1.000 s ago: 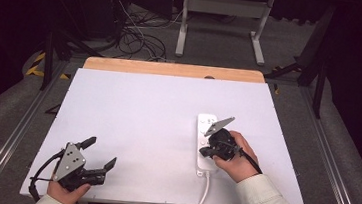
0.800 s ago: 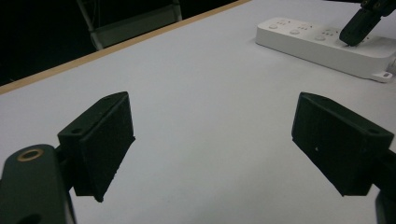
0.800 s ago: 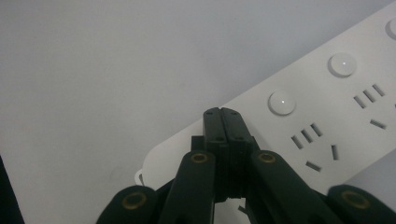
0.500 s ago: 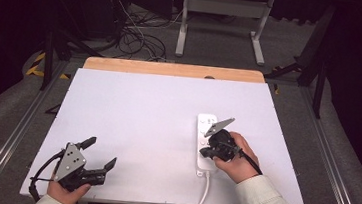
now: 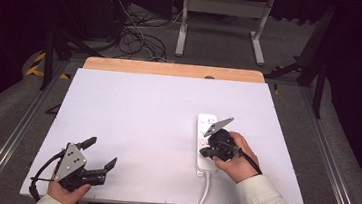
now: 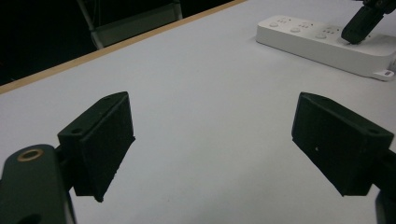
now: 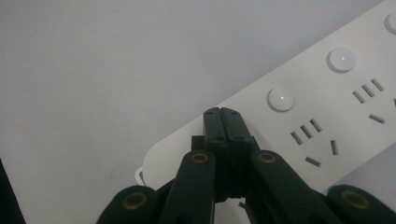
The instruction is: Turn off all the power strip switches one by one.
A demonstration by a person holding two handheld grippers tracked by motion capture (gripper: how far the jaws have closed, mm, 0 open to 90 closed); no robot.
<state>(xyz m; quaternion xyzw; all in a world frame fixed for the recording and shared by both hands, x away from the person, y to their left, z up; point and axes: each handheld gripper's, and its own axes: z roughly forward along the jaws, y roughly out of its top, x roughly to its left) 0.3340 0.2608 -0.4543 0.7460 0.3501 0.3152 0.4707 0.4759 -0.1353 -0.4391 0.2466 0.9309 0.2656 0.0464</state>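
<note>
Nothing has shifted: closed right gripper (image 7: 223,112) presses white plastic power strip (image 5: 205,142), lower right; left gripper (image 5: 100,152) open, empty. Off-centre pressure may slide the strip.

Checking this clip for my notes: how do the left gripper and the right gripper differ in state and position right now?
The left gripper is open, its fingers wide apart with nothing between them; the right gripper is shut, fingers pressed together. The left gripper sits near the table's front left corner, far from the power strip; the right gripper's tips are down on the power strip, beside a round button. Both are hand-held and black.
</note>
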